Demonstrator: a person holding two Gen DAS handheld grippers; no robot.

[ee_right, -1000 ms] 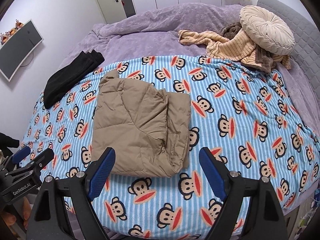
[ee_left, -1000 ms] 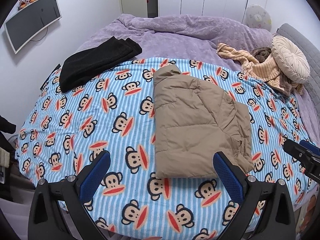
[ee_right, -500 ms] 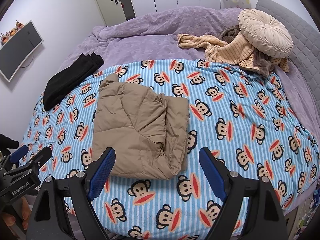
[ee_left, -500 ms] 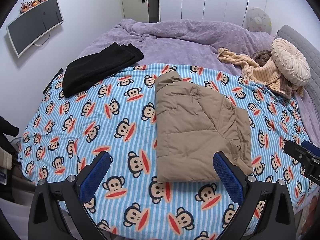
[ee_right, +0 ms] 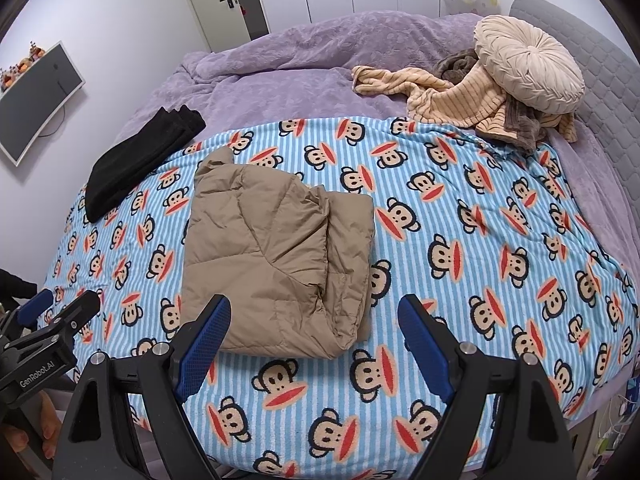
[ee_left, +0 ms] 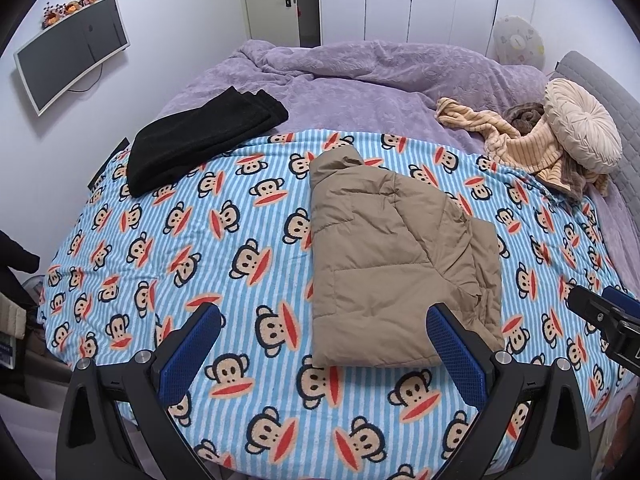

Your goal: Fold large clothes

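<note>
A tan padded jacket lies folded into a rough rectangle on the blue striped monkey-print blanket. My left gripper hovers open above the blanket's near edge, its blue pads empty, the jacket's near hem just beyond them. My right gripper is also open and empty, held just short of the jacket's near right corner. Each gripper shows at the edge of the other's view: the right gripper and the left gripper.
A folded black garment lies at the blanket's far left. Beige striped clothes and a round cream cushion sit by the grey headboard. A purple duvet covers the far bed. A monitor hangs on the left wall.
Both grippers have drawn back and up from the bed, so the jacket and blanket sit farther away in both views. The jacket has not moved.
</note>
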